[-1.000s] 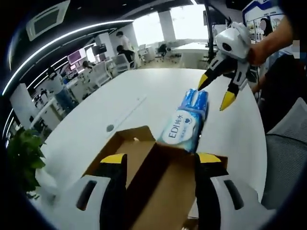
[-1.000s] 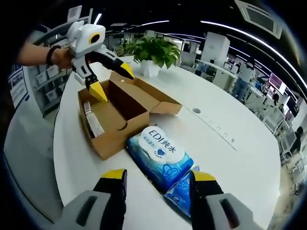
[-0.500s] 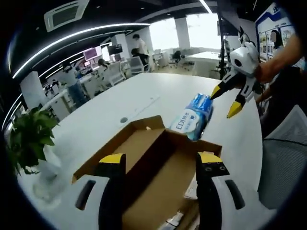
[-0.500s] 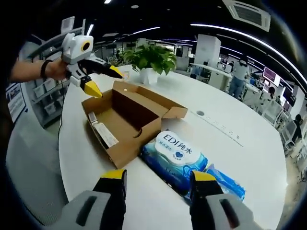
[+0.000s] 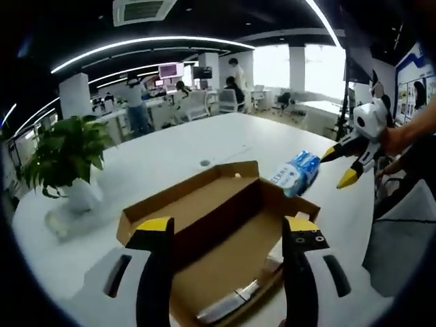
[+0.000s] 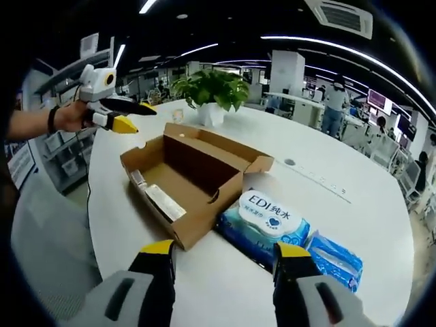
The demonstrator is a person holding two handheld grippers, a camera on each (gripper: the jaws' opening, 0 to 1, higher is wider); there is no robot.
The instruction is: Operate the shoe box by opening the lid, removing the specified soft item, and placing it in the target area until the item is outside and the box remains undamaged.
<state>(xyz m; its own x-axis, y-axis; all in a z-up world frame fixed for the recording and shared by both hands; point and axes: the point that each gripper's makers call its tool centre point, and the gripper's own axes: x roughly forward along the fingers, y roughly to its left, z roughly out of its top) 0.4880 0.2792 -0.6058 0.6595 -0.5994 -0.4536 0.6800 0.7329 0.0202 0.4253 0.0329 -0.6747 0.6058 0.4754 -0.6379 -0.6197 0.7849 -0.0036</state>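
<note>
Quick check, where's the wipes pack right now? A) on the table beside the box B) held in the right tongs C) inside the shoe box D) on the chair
A: the wipes pack lies on the table against the open shoe box, clear of both tongs.

White claw [image 6: 221, 255], yellow-tipped black jaws, dark wristband [image 6: 51, 117]

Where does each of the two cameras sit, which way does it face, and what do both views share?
Left gripper view: rides on the left gripper, looks over the open shoe box toward the wipes pack; own jaws show, and the right gripper held in a hand.
Right gripper view: rides on the right gripper, faces the shoe box from the opposite side; own jaws show, and the left gripper.
Shared: box, wipes, potted plant, white table.
</note>
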